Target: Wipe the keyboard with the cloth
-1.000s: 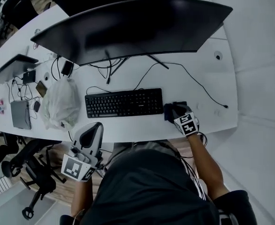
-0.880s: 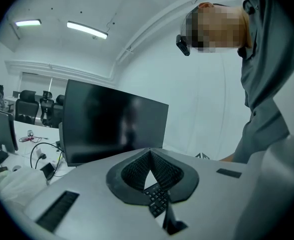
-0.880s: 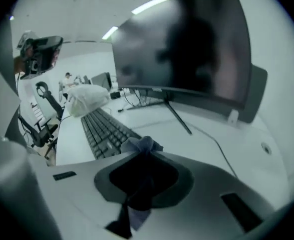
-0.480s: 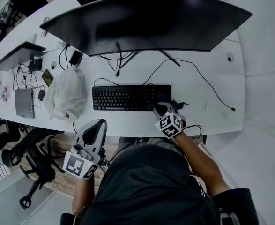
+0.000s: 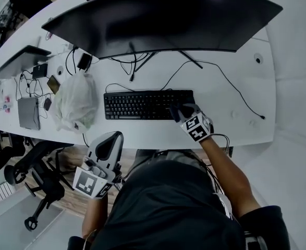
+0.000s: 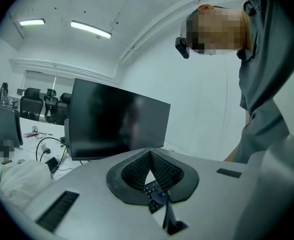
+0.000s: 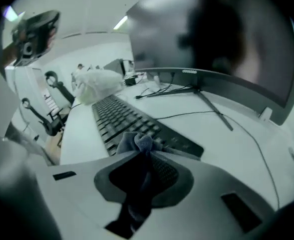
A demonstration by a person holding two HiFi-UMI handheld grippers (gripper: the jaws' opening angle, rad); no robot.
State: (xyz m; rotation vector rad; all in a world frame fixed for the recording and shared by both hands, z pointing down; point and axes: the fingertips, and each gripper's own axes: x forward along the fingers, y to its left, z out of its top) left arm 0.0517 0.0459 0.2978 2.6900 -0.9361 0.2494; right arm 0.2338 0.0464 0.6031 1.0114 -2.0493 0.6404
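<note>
A black keyboard (image 5: 142, 104) lies on the white desk (image 5: 231, 124) in front of a curved monitor. My right gripper (image 5: 181, 111) is shut on a dark grey cloth (image 5: 174, 110) and holds it down on the keyboard's right end. In the right gripper view the cloth (image 7: 136, 142) bunches out between the fingertips of that gripper (image 7: 145, 153), with the keyboard (image 7: 119, 119) running away behind it. My left gripper (image 5: 113, 138) hangs off the desk's front edge, left of the keyboard, holding nothing. Seen from the left gripper view, this gripper (image 6: 149, 153) has its tips together.
A large curved monitor (image 5: 158, 22) stands behind the keyboard, its stand and cables (image 5: 137, 64) between them. A white plastic bag (image 5: 74, 108) sits just left of the keyboard. A thin cable (image 5: 236, 95) crosses the desk's right part. Office chairs (image 5: 33, 181) stand at lower left.
My right gripper has carried the cloth leftward from the desk beside the keyboard onto the keyboard's right end. The left gripper has stayed about where it was.
</note>
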